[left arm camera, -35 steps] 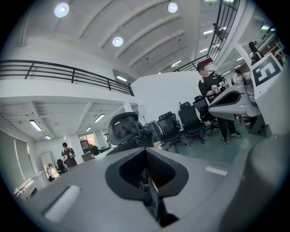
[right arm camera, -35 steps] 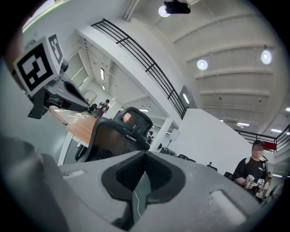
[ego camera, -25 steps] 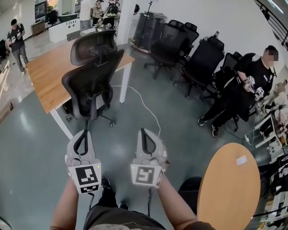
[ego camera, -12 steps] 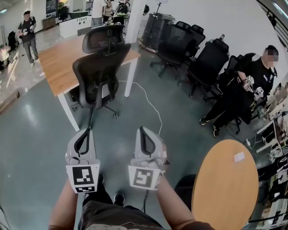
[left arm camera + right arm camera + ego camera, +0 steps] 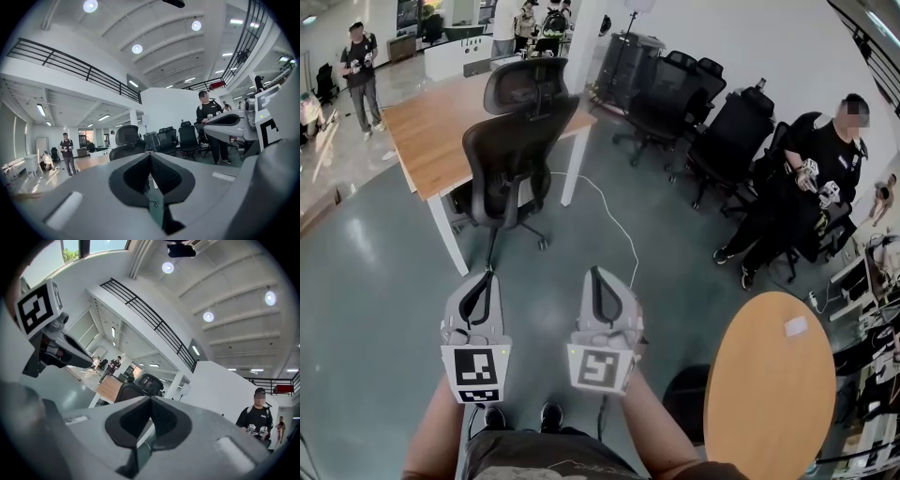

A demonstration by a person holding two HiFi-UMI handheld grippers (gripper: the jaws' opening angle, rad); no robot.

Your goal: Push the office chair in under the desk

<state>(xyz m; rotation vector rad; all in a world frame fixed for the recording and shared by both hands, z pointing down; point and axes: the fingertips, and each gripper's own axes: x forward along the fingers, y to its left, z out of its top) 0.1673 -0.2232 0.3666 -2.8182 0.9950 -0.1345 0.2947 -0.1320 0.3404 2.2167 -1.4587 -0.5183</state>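
A black mesh office chair (image 5: pixel 514 150) with a headrest stands at the near corner of a wooden desk (image 5: pixel 436 131) with white legs, its seat partly under the top. The chair also shows small in the left gripper view (image 5: pixel 125 140) and in the right gripper view (image 5: pixel 140 386). My left gripper (image 5: pixel 490 274) is shut and holds nothing, a good way short of the chair. My right gripper (image 5: pixel 593 270) is shut and holds nothing too, beside the left one. Both point toward the chair over bare floor.
A white cable (image 5: pixel 609 220) runs across the grey floor from the desk. A round wooden table (image 5: pixel 773 389) stands at my right. Several black chairs (image 5: pixel 722 127) line the back wall. A person in black (image 5: pixel 811 187) sits at the right; another person (image 5: pixel 361 61) stands far left.
The chair and desk have shifted slightly right and nearer in the head view as I step forward. Both grippers stay shut and side by side.
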